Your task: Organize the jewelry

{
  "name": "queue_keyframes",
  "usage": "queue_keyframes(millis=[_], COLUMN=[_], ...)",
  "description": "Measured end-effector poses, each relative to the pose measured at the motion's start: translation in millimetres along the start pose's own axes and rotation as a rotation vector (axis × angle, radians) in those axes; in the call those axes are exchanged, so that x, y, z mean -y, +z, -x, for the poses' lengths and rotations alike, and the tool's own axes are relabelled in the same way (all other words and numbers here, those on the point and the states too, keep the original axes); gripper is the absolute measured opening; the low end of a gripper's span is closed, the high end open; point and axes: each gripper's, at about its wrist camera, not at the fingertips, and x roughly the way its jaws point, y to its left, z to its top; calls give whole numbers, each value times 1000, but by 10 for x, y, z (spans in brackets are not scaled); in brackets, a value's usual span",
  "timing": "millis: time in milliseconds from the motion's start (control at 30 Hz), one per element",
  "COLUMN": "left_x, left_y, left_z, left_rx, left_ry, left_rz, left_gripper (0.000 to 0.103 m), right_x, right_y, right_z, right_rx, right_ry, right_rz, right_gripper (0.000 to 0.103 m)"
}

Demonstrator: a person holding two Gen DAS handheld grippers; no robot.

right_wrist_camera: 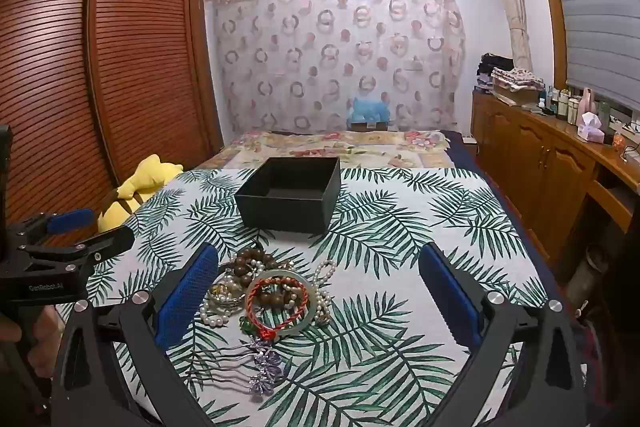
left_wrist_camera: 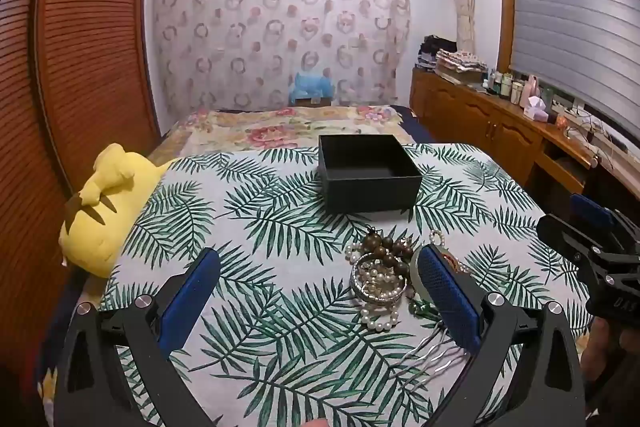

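A pile of jewelry (right_wrist_camera: 264, 291) lies on the palm-leaf cloth: brown wooden beads (right_wrist_camera: 250, 263), pearl strands (right_wrist_camera: 322, 277), a red cord bracelet (right_wrist_camera: 278, 301) on a pale jade bangle, and a purple flower hair comb (right_wrist_camera: 264, 367). The pile also shows in the left wrist view (left_wrist_camera: 380, 279). An open, empty black box (left_wrist_camera: 366, 171) stands behind it, also in the right wrist view (right_wrist_camera: 290, 193). My left gripper (left_wrist_camera: 320, 291) is open, its right finger beside the pile. My right gripper (right_wrist_camera: 320, 291) is open and empty above the pile's near side.
A yellow plush toy (left_wrist_camera: 102, 207) lies at the cloth's left edge. A wooden louvred wardrobe (right_wrist_camera: 100, 67) stands on the left. A wooden sideboard (right_wrist_camera: 560, 155) with bottles runs along the right under the window. A floral bedspread (left_wrist_camera: 296, 127) lies beyond the box.
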Motion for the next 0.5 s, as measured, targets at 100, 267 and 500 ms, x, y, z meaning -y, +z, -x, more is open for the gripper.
queue_keyframes(millis=[100, 267, 500], left_x=[5, -2, 1], left_y=[2, 4, 1], left_z=[-12, -3, -1], left_rx=[0, 10, 13], left_ry=[-3, -5, -4], left_rz=[1, 7, 5], left_gripper=[96, 96, 96], right_x=[1, 1, 1], right_y=[0, 0, 3], right_z=[-4, 0, 4], right_rx=[-4, -2, -2], right_ry=[1, 2, 1], right_rz=[-1, -2, -1], right_gripper=[101, 101, 101])
